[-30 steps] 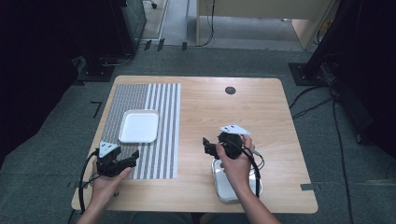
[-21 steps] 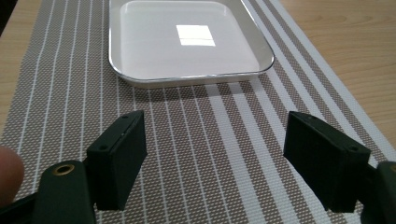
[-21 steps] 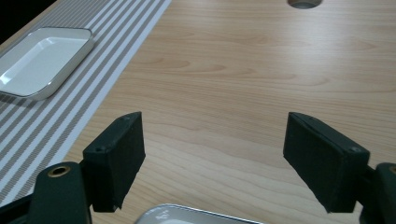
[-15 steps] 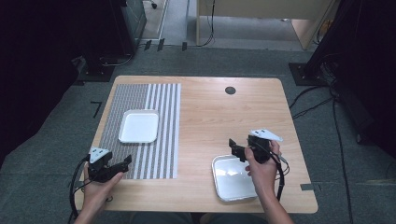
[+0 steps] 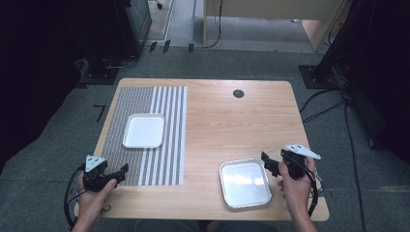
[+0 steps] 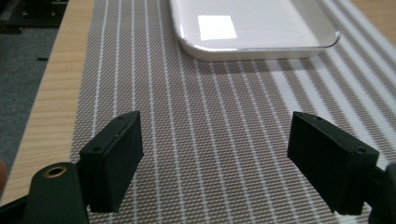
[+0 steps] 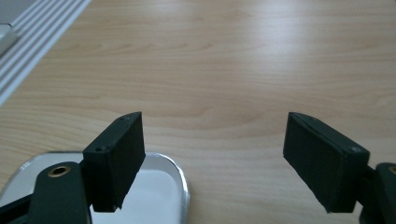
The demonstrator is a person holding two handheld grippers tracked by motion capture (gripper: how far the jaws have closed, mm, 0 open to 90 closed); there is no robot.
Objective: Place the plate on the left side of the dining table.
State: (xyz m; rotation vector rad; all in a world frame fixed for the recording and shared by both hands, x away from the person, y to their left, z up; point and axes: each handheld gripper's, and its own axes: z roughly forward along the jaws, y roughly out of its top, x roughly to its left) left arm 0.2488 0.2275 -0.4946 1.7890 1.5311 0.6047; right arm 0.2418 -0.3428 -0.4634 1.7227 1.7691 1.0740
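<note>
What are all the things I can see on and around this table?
Table: one, light wood, centre of the room.
Placemat: one, brown and white striped, on the table's left half.
White tray: one, white, on the placemat.
Metal tray: one, silver, near front edge, right of centre.
Hole: one, black, far side of the table.
Left gripper: one, black, jaws open, at the placemat's near left corner.
Right gripper: one, black, jaws open, beside the metal tray's right edge.

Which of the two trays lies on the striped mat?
The white square tray lies on the striped mat; the shiny metal tray rests on bare wood.
</note>
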